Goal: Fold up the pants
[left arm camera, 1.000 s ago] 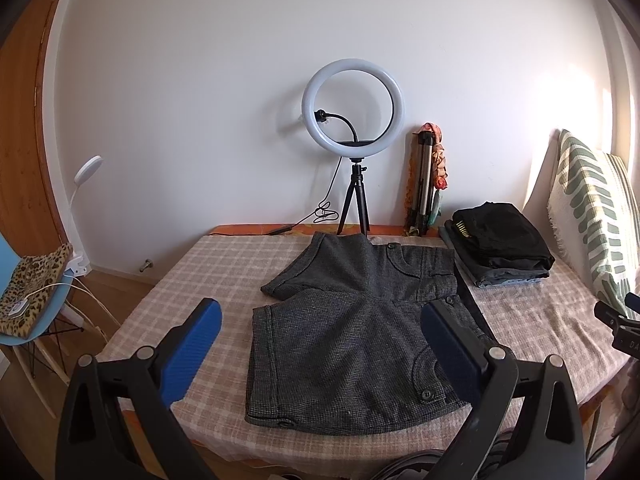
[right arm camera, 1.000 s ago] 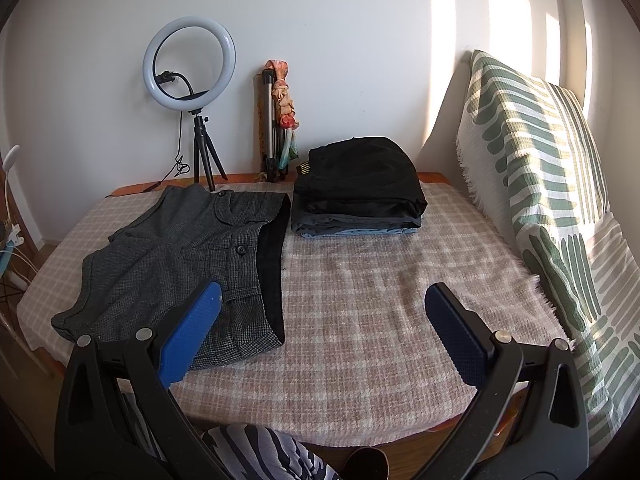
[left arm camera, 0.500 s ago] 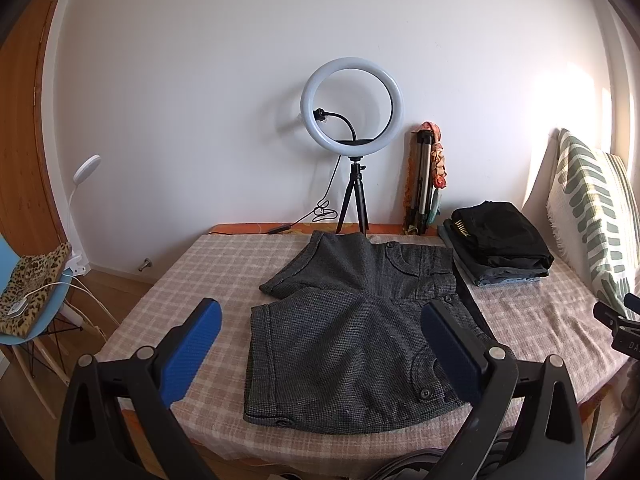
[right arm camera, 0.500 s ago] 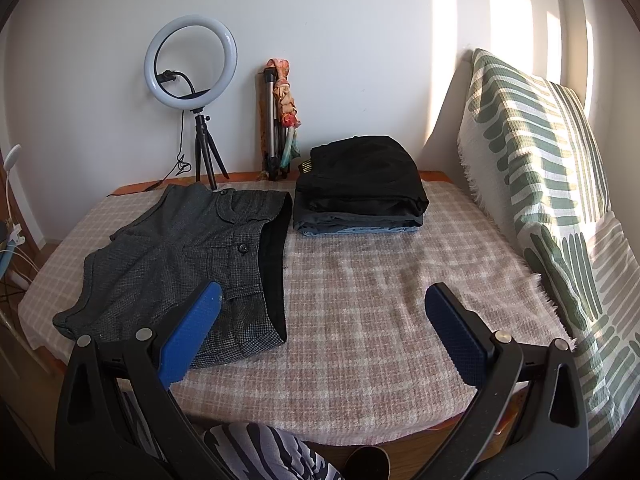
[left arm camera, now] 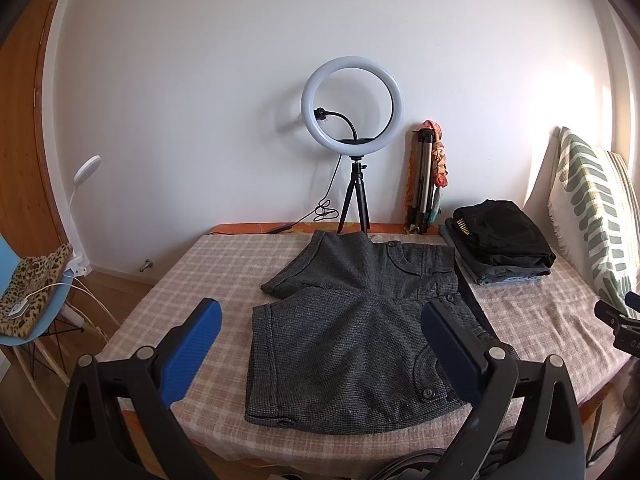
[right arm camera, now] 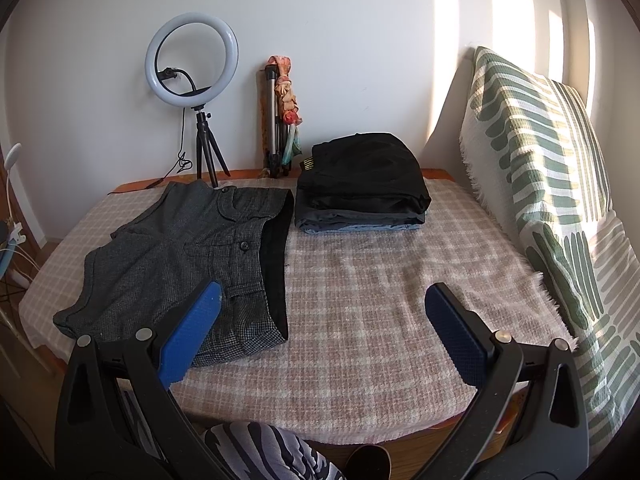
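A pair of dark grey short pants (left arm camera: 352, 328) lies flat and spread out on the checked table cover (left arm camera: 224, 272), legs to the left, waistband to the right. In the right wrist view the pants (right arm camera: 180, 248) lie at the left with the black waistband lining showing. My left gripper (left arm camera: 320, 344) is open and empty, held above the table's near edge in front of the pants. My right gripper (right arm camera: 320, 328) is open and empty, over the bare cover to the right of the pants. Its tip shows at the right edge of the left wrist view (left arm camera: 616, 320).
A stack of folded dark clothes (right arm camera: 360, 184) sits at the back right of the table. A ring light on a tripod (left arm camera: 352, 128) and a folded tripod (left arm camera: 424, 184) stand at the far edge. A green-patterned cushion (right arm camera: 540, 184) leans at the right. A blue chair (left arm camera: 28, 308) stands left.
Both grippers have drifted back and up very slightly. The pants and the stack have not moved.
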`<state>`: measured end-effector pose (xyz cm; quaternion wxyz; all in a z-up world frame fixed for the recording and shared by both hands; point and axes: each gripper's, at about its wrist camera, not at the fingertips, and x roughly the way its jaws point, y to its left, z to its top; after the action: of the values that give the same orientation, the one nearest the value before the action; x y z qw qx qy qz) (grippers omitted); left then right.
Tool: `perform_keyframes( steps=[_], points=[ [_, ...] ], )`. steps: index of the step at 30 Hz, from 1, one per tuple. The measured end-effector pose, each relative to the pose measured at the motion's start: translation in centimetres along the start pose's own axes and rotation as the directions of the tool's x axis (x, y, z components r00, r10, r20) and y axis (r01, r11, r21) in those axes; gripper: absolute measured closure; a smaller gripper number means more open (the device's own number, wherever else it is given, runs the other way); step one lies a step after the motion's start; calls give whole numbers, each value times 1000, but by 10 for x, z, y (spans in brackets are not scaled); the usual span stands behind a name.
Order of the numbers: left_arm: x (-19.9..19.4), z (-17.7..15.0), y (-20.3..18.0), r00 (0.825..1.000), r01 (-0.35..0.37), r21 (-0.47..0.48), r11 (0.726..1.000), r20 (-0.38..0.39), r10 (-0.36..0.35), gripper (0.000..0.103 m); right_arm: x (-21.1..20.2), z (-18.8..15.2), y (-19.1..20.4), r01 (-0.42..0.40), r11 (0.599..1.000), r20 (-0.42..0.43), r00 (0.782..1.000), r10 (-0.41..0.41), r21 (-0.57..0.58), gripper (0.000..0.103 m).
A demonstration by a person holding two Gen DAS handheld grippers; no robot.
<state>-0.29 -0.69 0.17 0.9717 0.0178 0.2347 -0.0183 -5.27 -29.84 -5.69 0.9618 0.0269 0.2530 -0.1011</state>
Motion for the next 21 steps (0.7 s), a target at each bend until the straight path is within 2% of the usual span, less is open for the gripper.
perform_keyframes(
  steps=[21],
  points=[
    [6, -4, 5, 1000, -2, 12, 1000, -14, 3, 2, 9, -2, 5, -27, 999, -11, 1000, 26, -26, 0]
  ],
)
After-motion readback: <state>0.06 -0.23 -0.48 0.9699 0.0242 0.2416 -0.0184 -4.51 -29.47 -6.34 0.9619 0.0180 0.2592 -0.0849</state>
